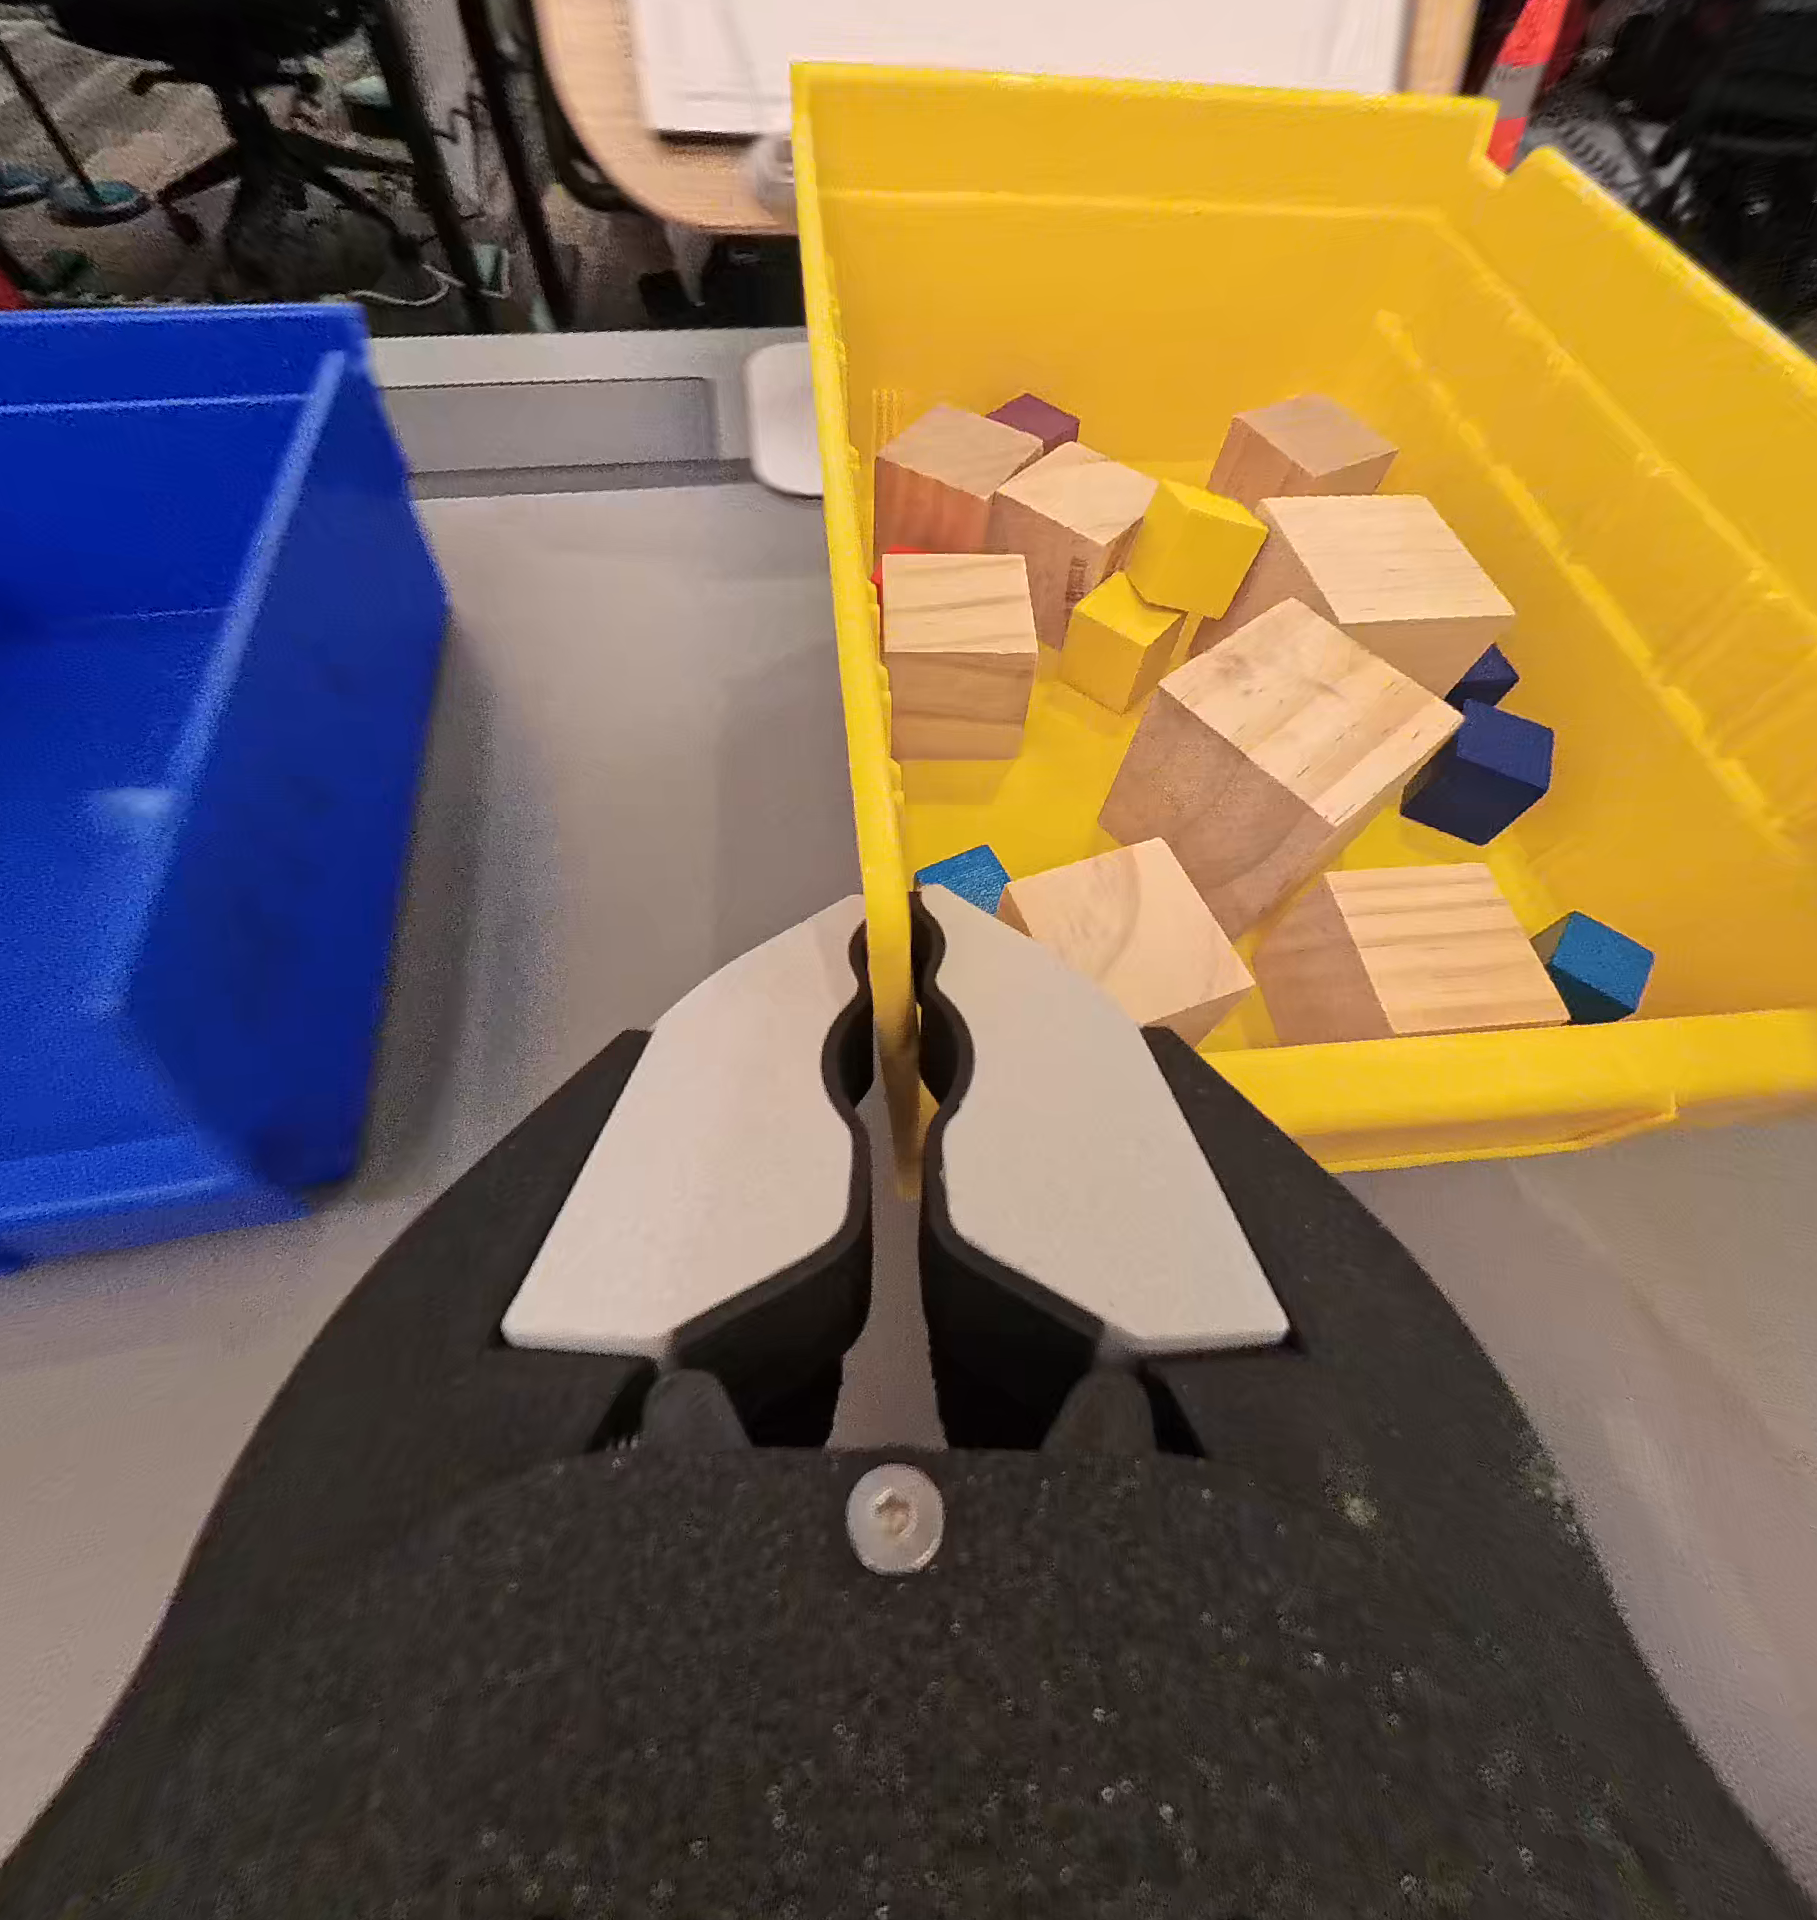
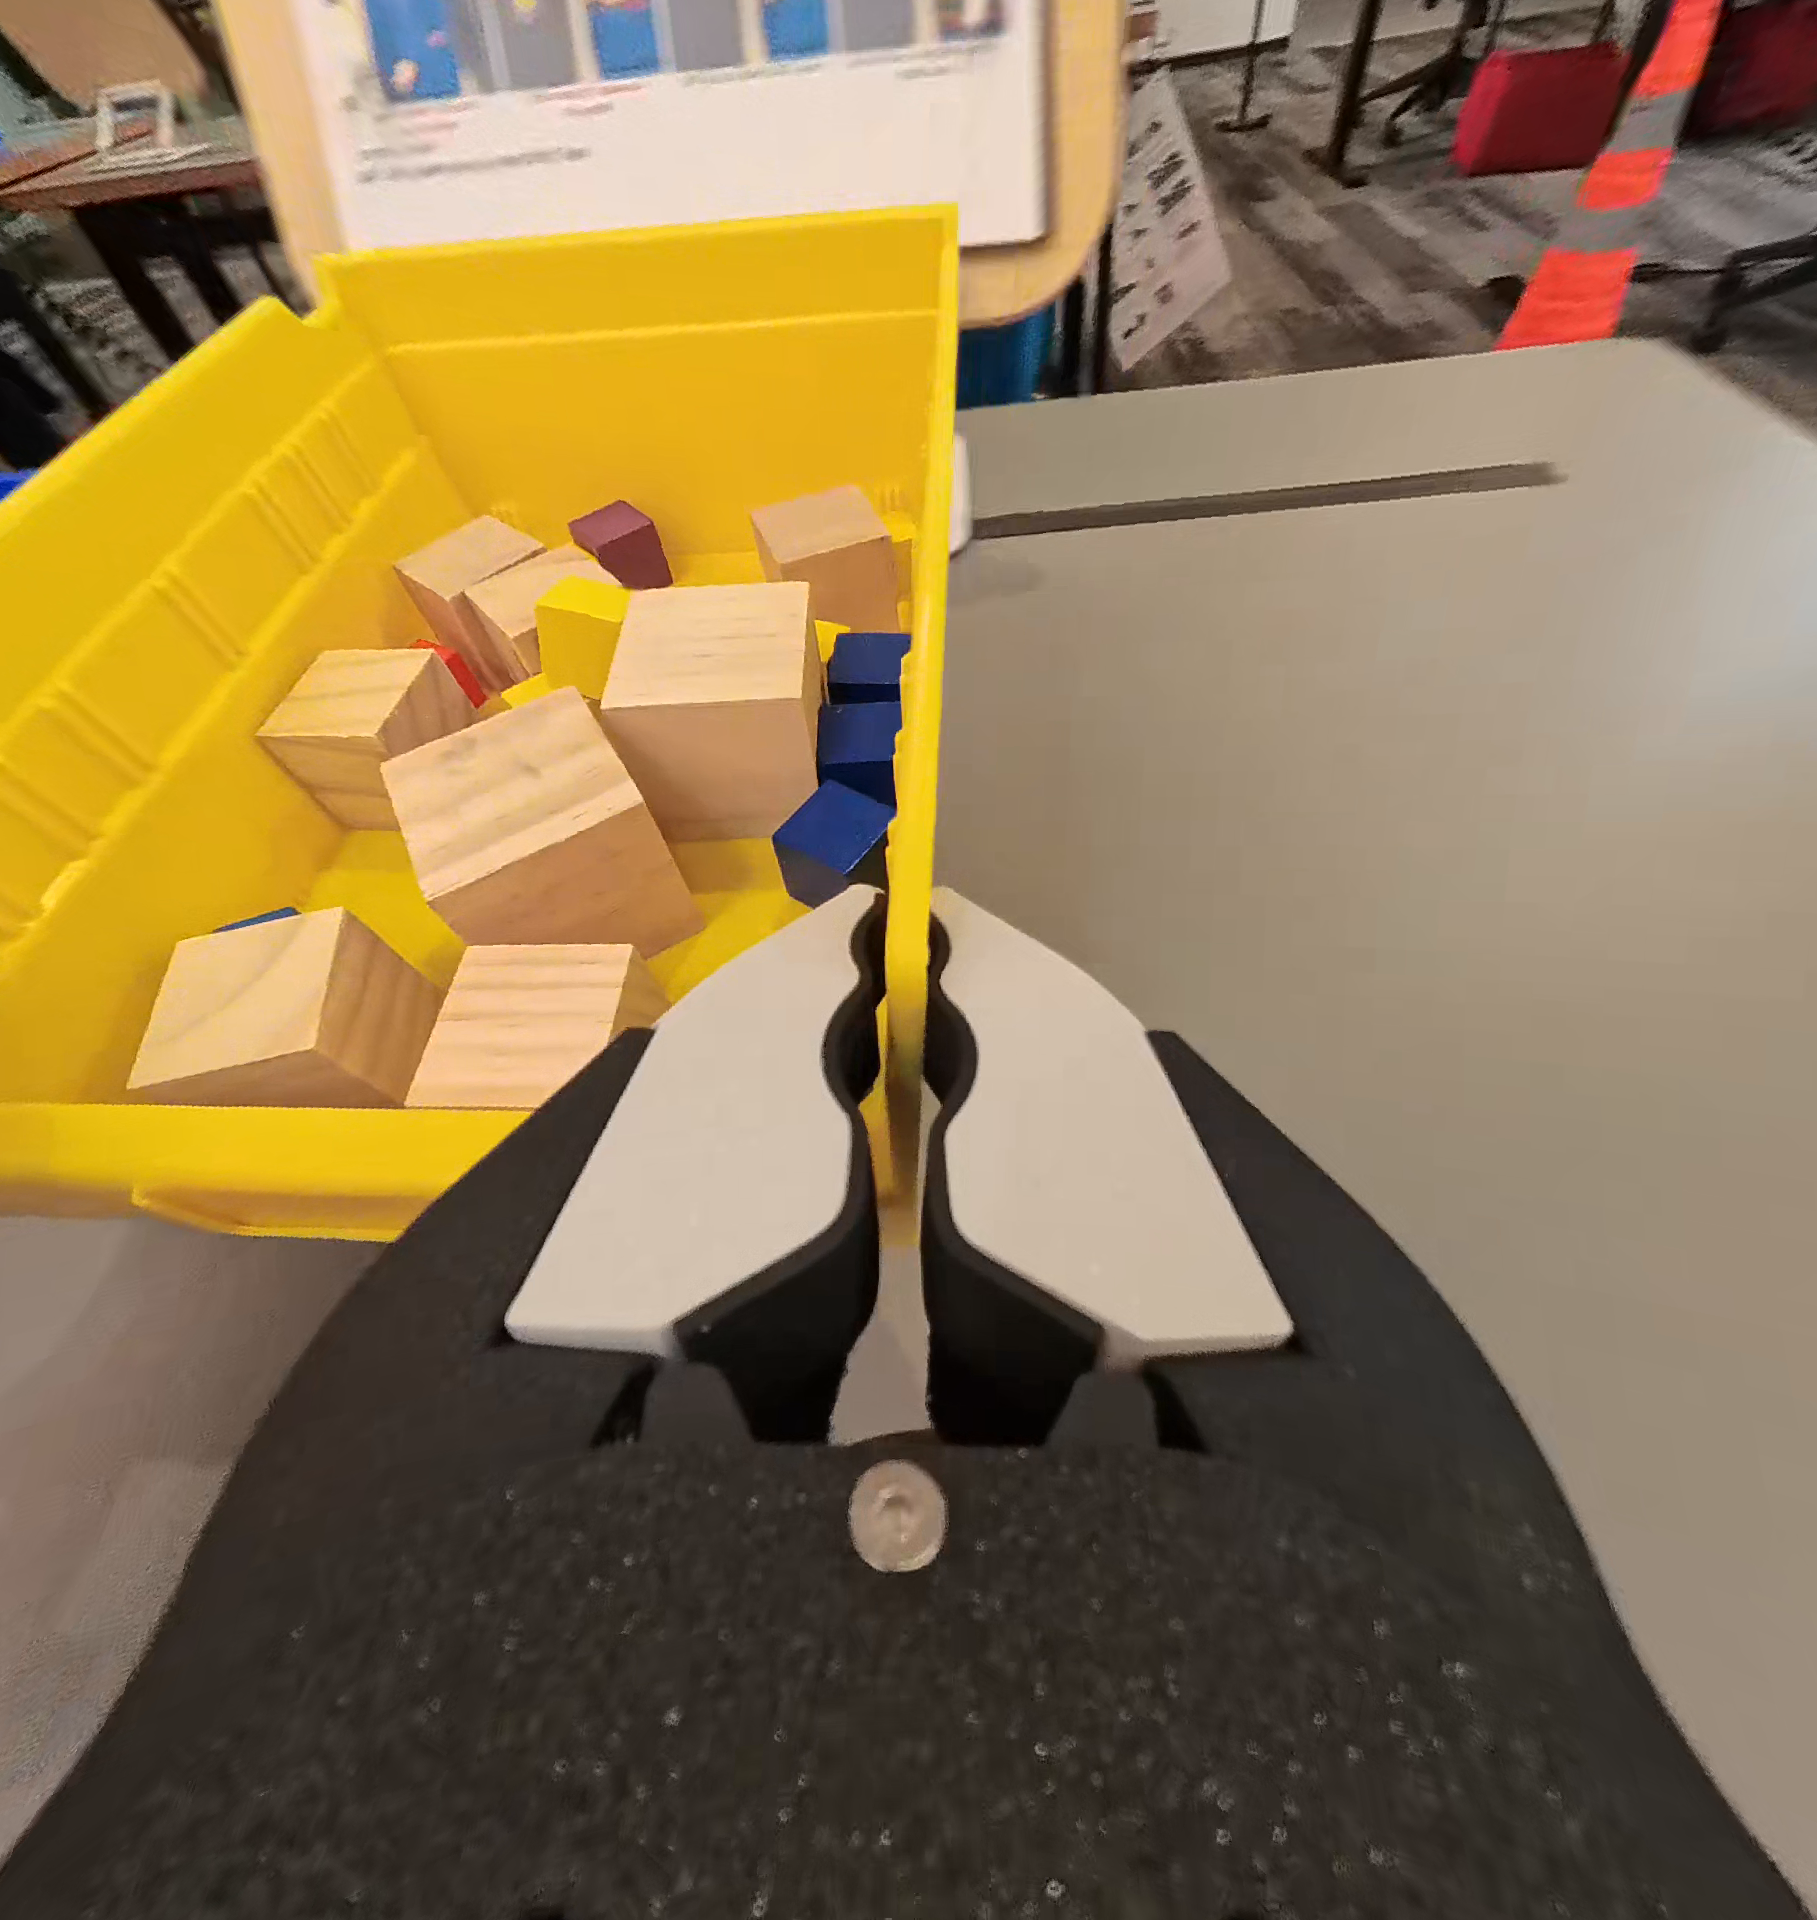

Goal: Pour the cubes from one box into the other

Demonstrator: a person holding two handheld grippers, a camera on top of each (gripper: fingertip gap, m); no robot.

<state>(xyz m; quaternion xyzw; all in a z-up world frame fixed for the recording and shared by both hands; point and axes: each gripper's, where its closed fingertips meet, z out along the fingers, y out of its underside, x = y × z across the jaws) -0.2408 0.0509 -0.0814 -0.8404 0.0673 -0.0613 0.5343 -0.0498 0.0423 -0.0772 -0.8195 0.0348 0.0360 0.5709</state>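
the left claw (image 1: 891,935) is clenched on the left side wall of the yellow box (image 1: 1143,249), one finger outside the wall and one inside. the right claw (image 2: 904,914) is clamped the same way on the box's right side wall, so the yellow box (image 2: 613,364) is gripped from both sides. it sits over the grey tabletop (image 1: 613,727); whether its base touches the surface cannot be told. inside it lie the cubes: several large plain wooden cubes (image 1: 1278,748) jumbled together, with small painted ones among them, two yellow cubes (image 1: 1195,545), dark blue cubes (image 1: 1480,769), a light blue cube (image 1: 1600,966) near the front wall and a purple cube (image 2: 623,540) toward the back. the blue box (image 1: 156,748) stands on the tabletop to the left of the yellow one, apart from it, and the part of its inside that shows holds no cubes.
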